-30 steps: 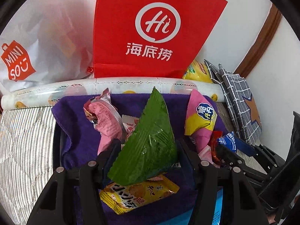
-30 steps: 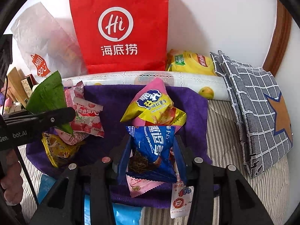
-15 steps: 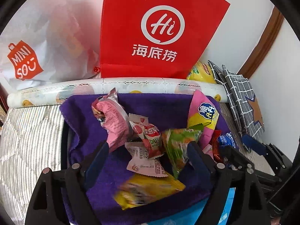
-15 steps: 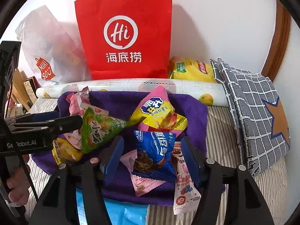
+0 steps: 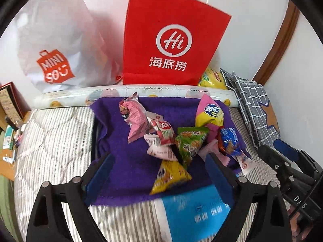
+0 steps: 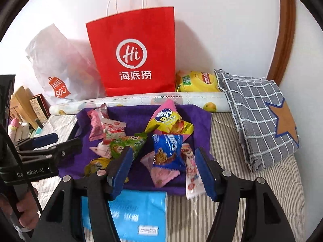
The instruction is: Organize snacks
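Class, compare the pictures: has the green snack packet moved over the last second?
Yes. The green snack packet, earlier held up in the left gripper, now lies on the purple towel, between the open jaws.

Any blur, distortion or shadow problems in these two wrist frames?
Left wrist: motion blur smears the yellow packet and blue pack; fisheye bends the door frame. Right wrist: sharper, with soft shadows beside the red bag; blue pack text unreadable.

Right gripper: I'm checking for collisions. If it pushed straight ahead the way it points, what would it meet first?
Probably the blue snack packet, lying on the purple cloth between the open right gripper fingers; depth is uncertain.
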`<state>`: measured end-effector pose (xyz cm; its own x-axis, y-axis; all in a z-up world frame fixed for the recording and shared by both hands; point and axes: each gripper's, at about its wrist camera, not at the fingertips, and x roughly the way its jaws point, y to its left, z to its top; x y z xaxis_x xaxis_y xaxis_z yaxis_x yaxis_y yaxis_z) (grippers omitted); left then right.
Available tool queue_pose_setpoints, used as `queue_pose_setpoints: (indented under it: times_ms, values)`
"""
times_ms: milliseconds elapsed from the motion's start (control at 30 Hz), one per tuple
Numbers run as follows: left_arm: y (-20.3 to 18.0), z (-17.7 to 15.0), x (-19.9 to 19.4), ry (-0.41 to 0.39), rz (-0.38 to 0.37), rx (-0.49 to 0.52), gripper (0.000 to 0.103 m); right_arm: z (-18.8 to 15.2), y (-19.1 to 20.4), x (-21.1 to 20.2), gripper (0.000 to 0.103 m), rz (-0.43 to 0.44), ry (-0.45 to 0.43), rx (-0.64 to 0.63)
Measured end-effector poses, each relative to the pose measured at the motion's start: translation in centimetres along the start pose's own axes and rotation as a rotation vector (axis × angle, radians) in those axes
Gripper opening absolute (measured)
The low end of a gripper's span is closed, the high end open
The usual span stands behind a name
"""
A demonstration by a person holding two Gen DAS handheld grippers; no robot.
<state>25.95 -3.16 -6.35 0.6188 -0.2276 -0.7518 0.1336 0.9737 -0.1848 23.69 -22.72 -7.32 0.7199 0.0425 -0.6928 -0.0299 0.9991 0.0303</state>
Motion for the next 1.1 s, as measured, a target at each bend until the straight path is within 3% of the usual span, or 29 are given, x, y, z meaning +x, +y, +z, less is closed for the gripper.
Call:
queue_pose_setpoints:
  times_ms: [400, 500, 633, 1100]
  values:
    - [-2.4, -5.0, -8.8, -0.087, 0.036, 0.048, 0.102, -3.7, -0.3, -9.7, 0.070, -0.057, -0.054, 0.047]
    - [-2.7, -6.8, -10.7, -0.105, 0.043, 0.047, 0.103, -5.3, -0.4, -11.9, 0.085, -0.064, -0.070, 0.060]
    - [-3.2, -8.7, -12.5, -0.115, 0.041, 0.050, 0.103, -7.5, -0.8, -14.5, 0.097, -0.064, -0.100, 0.089]
    - [-4.7, -14.1, -16.5, -0.165, 0.031, 0.052, 0.103, -13.0, -1.8, -20.2, 0.102, -0.142, -0.149, 0.080]
